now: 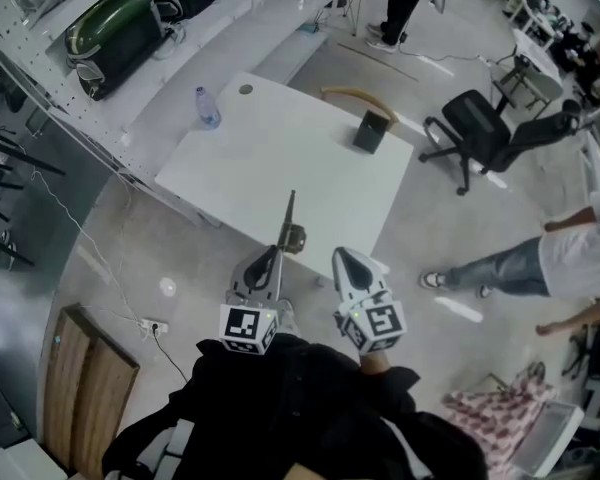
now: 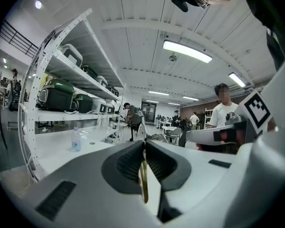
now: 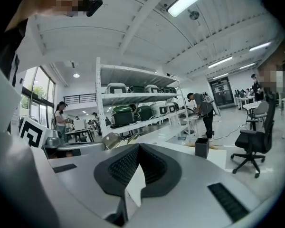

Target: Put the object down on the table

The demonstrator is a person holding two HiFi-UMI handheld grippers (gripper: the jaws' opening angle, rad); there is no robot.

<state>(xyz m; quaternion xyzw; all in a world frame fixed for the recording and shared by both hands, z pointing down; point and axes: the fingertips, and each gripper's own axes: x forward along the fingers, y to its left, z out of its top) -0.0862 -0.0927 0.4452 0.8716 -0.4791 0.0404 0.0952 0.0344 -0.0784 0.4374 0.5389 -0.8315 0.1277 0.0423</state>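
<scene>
Where the left gripper's ribbed black jaws close, a thin flat object stands edge-on between them, clamped. It is brassy and metal-looking, wider near the jaws and narrowing to a slim tip that reaches the near edge of the smooth white desk, held in the air. Just beside it, the right gripper has its jaws together on nothing.

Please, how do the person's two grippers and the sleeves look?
The left gripper and right gripper have light grey, wedge-shaped shells narrowing to the tips. Inside, the pads are black and ribbed. Each carries a white cube with black square markers at the back. The sleeves are black. No cables show.
</scene>
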